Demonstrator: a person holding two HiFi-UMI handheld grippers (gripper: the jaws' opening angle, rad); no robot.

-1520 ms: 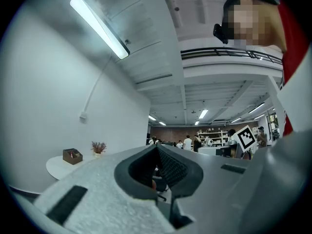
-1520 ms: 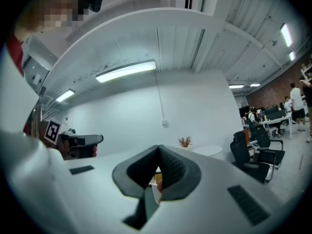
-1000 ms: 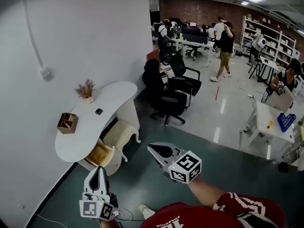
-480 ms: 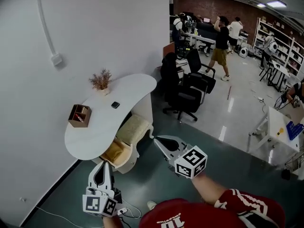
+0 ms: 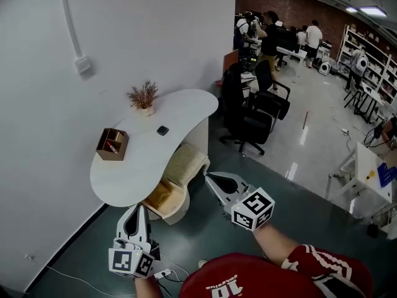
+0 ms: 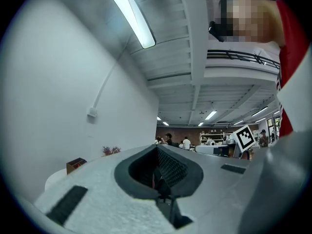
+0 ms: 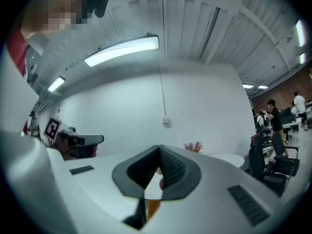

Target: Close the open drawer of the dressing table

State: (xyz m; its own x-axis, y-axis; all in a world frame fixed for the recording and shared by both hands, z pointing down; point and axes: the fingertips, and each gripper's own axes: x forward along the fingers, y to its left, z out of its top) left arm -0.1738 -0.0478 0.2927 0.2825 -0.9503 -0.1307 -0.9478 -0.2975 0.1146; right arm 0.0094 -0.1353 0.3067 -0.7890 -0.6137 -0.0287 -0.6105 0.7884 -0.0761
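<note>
Head view shows the job not yet begun in any real sense: the drawer (image 5: 162, 195) under the near end of the dressing table (image 5: 142, 166) stands pulled out, its yellowish inside showing, and neither tool touches it. Your left tool (image 5: 137, 210) hangs just short of the drawer front, pointing toward it. Your right tool (image 5: 211, 178) sits off to the side, near the padded stool (image 5: 185, 162) tucked beneath the surface. Both tools have their jaws pressed together with nothing between them, as each gripper view confirms.

What is left, as I judge it, is all of the task: bring a tool up to the drawer front and push it in until it sits flush.

By count: one open drawer, one stool, two tools. Three things stand on the surface: one brown box (image 5: 112, 144), one small dark object (image 5: 162, 130) and one dried plant (image 5: 143, 95) at the wall.
</note>
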